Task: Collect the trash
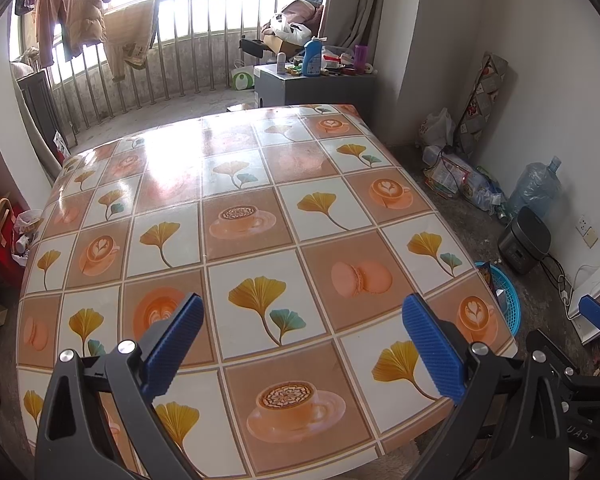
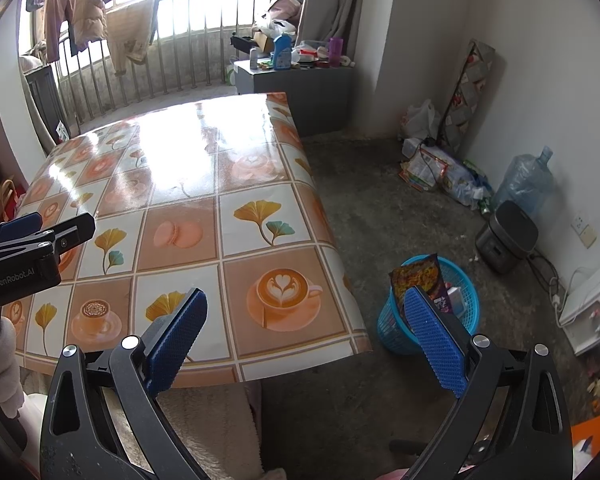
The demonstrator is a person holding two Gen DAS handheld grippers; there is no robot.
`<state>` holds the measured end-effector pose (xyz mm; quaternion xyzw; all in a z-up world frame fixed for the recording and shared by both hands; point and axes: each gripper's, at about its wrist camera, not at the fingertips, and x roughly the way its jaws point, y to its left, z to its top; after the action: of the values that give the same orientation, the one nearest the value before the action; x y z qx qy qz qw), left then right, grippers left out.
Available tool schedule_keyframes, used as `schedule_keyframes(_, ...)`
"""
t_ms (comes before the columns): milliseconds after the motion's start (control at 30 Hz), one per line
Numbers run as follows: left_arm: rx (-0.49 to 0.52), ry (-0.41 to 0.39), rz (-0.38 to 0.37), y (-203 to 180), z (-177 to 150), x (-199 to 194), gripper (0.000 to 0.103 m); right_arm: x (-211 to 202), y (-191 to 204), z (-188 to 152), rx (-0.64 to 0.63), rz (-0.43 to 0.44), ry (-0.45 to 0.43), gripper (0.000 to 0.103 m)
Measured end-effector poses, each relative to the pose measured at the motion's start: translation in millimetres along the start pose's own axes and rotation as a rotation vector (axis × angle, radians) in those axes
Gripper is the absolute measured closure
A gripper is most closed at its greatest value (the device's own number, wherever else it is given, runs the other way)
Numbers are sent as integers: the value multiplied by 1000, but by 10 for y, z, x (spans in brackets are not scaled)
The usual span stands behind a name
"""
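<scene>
A blue plastic basket point(image 2: 466, 308) stands on the floor right of the table, with a snack wrapper point(image 2: 418, 276) and a small carton point(image 2: 456, 295) in it. It shows partly past the table edge in the left wrist view point(image 1: 508, 300). My left gripper point(image 1: 302, 316) is open and empty above the table's near part. My right gripper point(image 2: 304, 312) is open and empty above the table's front right corner; its right finger point(image 2: 432, 332) overlaps the basket in view. The tablecloth point(image 1: 260, 184) shows no trash.
The table point(image 2: 204, 216) has a glossy patterned cloth. Bags and wrappers point(image 2: 440, 168), a water jug point(image 2: 524, 180), a rice cooker point(image 2: 508, 236) and a white appliance point(image 2: 592, 312) line the right wall. A grey cabinet point(image 2: 300, 84) stands behind the table.
</scene>
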<state>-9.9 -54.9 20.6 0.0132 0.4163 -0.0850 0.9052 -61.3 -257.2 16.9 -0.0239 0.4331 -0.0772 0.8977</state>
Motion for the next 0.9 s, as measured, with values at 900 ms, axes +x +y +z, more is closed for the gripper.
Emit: schedule_keyframes(900, 2, -2, 2, 1, -5, 0, 6, -16, 5, 14, 0, 1, -3, 8)
